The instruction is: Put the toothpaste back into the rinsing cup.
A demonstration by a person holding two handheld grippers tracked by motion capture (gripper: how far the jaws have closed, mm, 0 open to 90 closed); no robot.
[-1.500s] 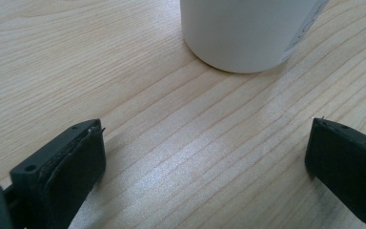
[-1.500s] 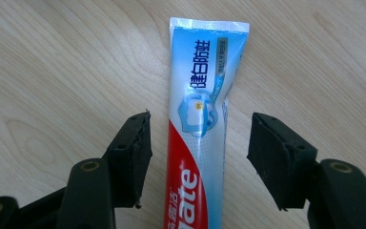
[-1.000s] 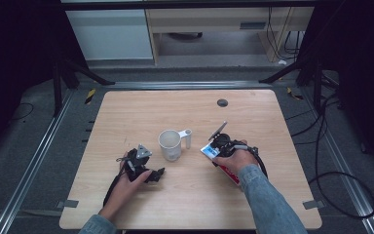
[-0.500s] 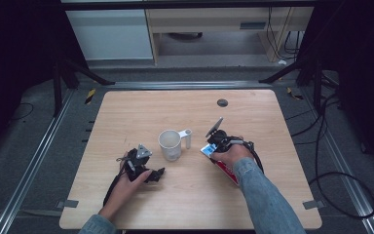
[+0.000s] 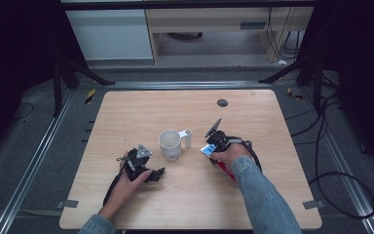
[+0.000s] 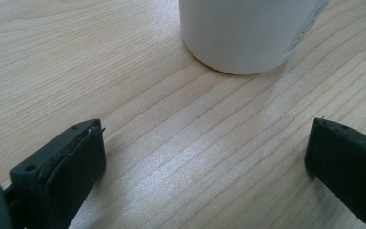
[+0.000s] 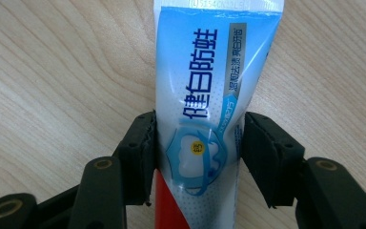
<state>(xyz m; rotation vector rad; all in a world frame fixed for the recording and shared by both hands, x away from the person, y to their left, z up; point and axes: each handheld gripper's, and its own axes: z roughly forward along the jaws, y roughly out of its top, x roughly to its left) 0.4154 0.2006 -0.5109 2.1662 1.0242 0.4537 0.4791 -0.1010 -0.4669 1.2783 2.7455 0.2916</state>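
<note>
1. The right gripper (image 7: 195,157) has its two black jaws pressed against the sides of a toothpaste tube (image 7: 205,109), one jaw on each edge, so the tube is clamped between them.
2. In the right gripper view the tube runs straight ahead from between the jaws. Its blue and white printed body reaches forward to a flat crimped end at the far side, and a red stretch shows nearer the gripper, just below the jaws.
3. Under the tube lies the pale wooden counter (image 7: 52,71); whether the tube touches it or hangs just above cannot be told.
4. In the high view the right gripper (image 5: 213,141) sits in the person's right hand (image 5: 230,155), with the tube (image 5: 206,149) showing as a blue and white patch at its tip and a red part trailing back beside the sleeve.
5. The left gripper (image 6: 205,157) stands wide open, its jaws far apart with bare counter between them and nothing held.
6. Straight ahead of the left gripper, a short way beyond its jaw tips, stands a white mug (image 6: 248,33), upright on the counter and apart from both jaws.
7. In the high view the mug (image 5: 170,144) is between the two grippers, its handle turned toward the right gripper, and the left gripper (image 5: 157,174) rests low by the person's left hand (image 5: 126,183).
</note>
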